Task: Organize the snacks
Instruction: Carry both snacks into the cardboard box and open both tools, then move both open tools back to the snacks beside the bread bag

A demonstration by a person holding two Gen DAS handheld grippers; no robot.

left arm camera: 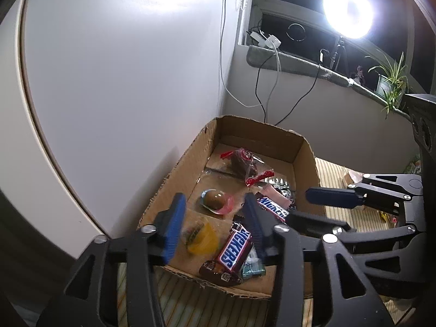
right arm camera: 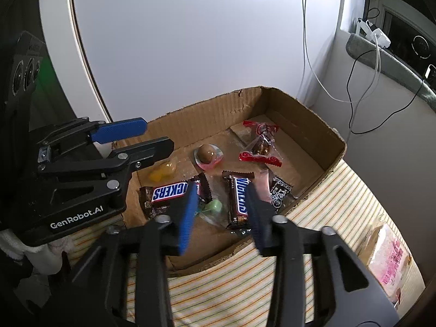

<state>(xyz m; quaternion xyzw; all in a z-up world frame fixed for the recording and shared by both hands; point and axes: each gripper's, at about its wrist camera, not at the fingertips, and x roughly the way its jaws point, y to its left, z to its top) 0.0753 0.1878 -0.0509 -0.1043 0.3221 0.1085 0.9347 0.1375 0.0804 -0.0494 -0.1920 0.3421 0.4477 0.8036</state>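
You hold both grippers, left (left arm camera: 215,226) and right (right arm camera: 222,215), spread and empty over the near edge of the cardboard box (right arm camera: 331,143); snacks like the Snickers bar (right arm camera: 170,189) lie inside.

Both cameras sit close above the cardboard box (left arm camera: 305,147), looking down and forward into it. The left view looks from the box's left side, the right view from its right. Each sees the other tool.
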